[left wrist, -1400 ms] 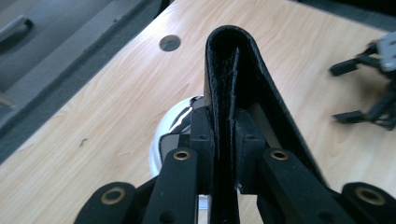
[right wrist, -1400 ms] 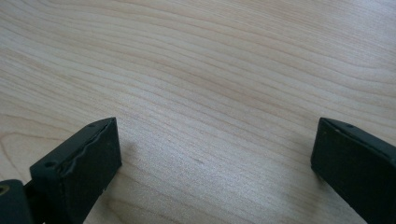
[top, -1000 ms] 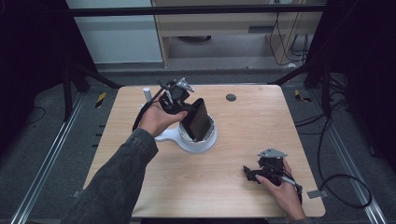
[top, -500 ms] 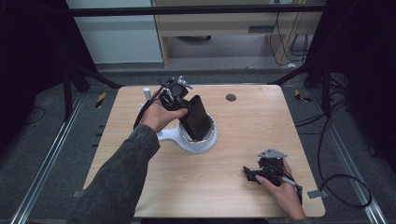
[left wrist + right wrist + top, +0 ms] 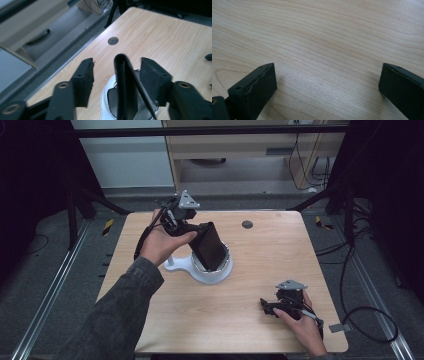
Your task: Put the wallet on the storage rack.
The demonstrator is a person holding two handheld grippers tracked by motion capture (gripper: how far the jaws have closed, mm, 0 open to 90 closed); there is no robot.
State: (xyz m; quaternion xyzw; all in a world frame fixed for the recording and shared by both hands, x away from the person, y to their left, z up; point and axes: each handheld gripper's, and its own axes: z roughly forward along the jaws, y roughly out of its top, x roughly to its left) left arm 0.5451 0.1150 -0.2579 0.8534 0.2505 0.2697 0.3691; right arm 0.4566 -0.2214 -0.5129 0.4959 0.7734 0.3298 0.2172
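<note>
where the pale wooden table (image 5: 165, 320) fills the middle of the high view, one long sleeved forearm (image 5: 112, 315) reaches in from the bottom left and runs up and forward to the left hand (image 5: 159, 245), which is raised above the far left part of the top. that hand holds the left gripper (image 5: 192, 227), its grey three-cornered plate uppermost and its jaws pointing right toward the table's centre. one black flat pouch-like thing (image 5: 210, 246) stands tilted in one white round dish (image 5: 214, 270) with a shiny inner rim. in the left gripper view the pouch's top edge (image 5: 122, 75) sits between the two jaws; the jaws stand apart, with a clear gap on one side and the other jaw close against the pouch, though i cannot tell if it touches.

the right hand (image 5: 300, 322) rests low at the near right corner, well apart from the dish, holding the right gripper (image 5: 272, 306) pointed left along the wood. in the right gripper view its two jaws are spread wide over bare wood grain.

one small dark round hole (image 5: 247, 224) lies in the table's far side, beyond the dish.
</note>
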